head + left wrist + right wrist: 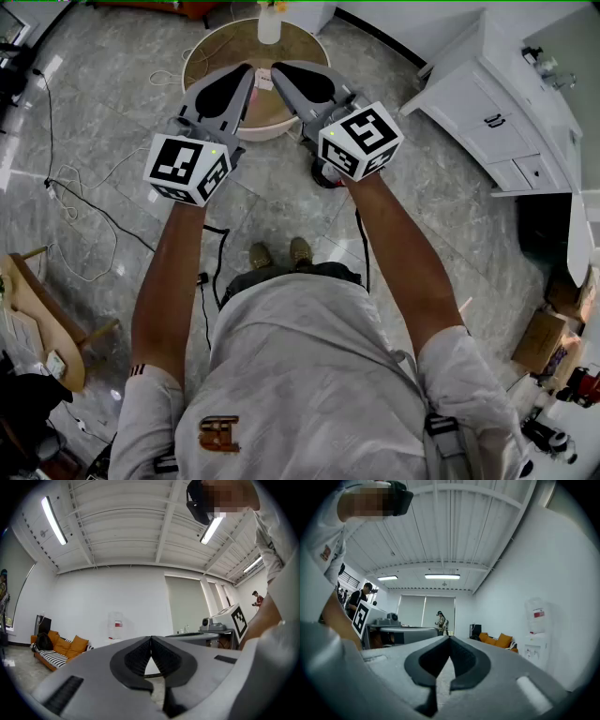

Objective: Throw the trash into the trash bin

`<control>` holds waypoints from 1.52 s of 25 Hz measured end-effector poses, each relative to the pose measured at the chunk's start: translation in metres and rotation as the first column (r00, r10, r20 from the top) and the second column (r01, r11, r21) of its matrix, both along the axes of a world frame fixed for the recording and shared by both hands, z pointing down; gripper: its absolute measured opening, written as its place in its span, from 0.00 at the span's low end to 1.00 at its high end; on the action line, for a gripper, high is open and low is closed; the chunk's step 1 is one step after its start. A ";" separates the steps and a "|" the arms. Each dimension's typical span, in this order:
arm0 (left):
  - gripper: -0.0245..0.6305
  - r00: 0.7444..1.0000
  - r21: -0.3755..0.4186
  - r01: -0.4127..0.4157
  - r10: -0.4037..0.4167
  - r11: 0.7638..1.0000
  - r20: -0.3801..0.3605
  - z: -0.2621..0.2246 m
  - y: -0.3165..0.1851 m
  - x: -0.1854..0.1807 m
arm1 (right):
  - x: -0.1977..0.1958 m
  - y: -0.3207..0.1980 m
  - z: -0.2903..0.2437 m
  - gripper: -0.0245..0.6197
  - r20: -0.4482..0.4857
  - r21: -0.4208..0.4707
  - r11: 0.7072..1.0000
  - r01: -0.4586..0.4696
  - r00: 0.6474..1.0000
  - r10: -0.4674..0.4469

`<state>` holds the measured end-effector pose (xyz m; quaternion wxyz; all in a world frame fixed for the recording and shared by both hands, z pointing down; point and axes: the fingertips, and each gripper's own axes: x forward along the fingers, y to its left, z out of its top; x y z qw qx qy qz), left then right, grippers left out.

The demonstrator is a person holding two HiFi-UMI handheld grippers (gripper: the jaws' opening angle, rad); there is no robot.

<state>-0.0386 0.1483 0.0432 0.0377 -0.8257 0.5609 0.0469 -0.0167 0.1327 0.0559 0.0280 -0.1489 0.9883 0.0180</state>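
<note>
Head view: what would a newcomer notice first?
The left hand-held gripper and right hand-held gripper, both shut and empty, reach out side by side at the centre, each with a black-and-white marker cube. Past their tips, at the top, stands a round table carrying a white bottle.

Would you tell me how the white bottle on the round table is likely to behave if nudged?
The white bottle stands upright and looks taller than wide, so a high nudge would probably tip it. Its rounded body would then likely roll across the round table. It looks like plastic, so it is probably light.
</note>
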 end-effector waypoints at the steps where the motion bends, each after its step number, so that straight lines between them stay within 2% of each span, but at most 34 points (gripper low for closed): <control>1: 0.04 1.000 -0.001 -0.001 0.001 1.000 0.001 0.000 -0.002 0.000 | 0.000 -0.002 0.000 0.04 -0.001 -0.001 1.000 0.000 1.000 0.000; 10: 0.04 1.000 -0.002 -0.002 0.002 1.000 -0.008 0.007 -0.001 -0.016 | -0.014 -0.001 0.002 0.04 0.006 -0.004 1.000 -0.015 1.000 0.015; 22: 0.04 1.000 0.004 -0.008 0.008 1.000 -0.007 0.025 -0.002 -0.070 | -0.063 -0.002 0.022 0.04 -0.041 0.018 1.000 -0.019 0.999 0.019; 29: 0.04 1.000 -0.020 0.010 -0.011 1.000 -0.006 0.054 -0.027 -0.087 | -0.073 -0.028 0.053 0.04 -0.129 0.040 0.999 0.000 0.992 0.005; 38: 0.04 0.999 -0.087 0.051 -0.049 0.995 0.014 0.105 -0.082 -0.097 | -0.087 -0.087 0.099 0.04 -0.183 0.039 0.998 0.045 0.982 -0.037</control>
